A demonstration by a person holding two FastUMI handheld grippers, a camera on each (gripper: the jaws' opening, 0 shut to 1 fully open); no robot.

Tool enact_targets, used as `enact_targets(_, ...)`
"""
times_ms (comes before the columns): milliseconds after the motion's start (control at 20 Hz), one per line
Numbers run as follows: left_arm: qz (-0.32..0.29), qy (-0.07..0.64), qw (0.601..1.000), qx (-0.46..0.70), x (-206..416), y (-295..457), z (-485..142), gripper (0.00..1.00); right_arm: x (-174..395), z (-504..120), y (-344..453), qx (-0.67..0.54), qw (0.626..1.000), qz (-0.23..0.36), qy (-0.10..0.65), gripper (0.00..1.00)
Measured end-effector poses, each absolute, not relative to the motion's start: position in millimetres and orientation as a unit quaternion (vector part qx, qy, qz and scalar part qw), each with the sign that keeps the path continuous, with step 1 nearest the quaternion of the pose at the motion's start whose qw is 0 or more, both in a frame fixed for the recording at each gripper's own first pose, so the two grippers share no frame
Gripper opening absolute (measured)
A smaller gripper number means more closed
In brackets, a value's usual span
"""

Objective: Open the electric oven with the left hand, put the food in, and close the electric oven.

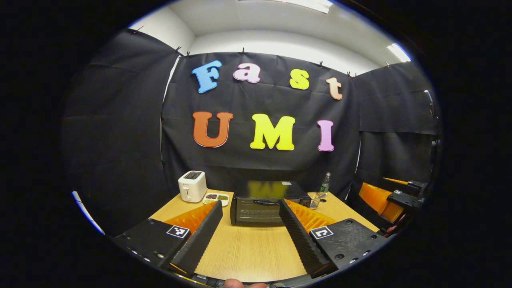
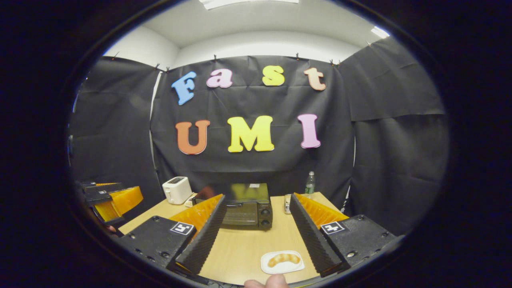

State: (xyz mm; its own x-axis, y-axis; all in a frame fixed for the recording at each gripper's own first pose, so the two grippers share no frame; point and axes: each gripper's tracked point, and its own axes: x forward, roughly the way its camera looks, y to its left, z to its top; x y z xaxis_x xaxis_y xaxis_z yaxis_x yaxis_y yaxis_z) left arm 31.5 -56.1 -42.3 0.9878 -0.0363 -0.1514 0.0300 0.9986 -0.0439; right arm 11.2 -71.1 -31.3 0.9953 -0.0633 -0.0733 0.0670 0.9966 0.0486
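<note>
A wooden table stands in a black-cloth booth, with the shut oven at its back edge. The bread plate sits at the front edge. Both the left gripper and right gripper are wide open, holding nothing

A wooden table carries the electric oven, toaster, bottle and plate.

Matt wood-grain table, glossy black oven, glossy white toaster

I see a staged booth, not a real kitchen: black cloth walls pinned around a wooden table with an oven and toaster, under office ceiling lights.
</note>
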Motion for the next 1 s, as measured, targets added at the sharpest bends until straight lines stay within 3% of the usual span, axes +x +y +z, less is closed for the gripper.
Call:
enact_targets(350,-0.06,0.122,0.989,-0.051,91.6,-118.2,-74.6,0.94,10.7,-55.1,-155.5,0.042,0.992,-0.103,0.059,0.97)
enact_targets(1000,-0.039,0.218,0.975,-0.019,236.6,-137.6,-153.6,0.94,49.2,-84.5,-256.4,0.046,0.981,-0.157,0.101,0.97)
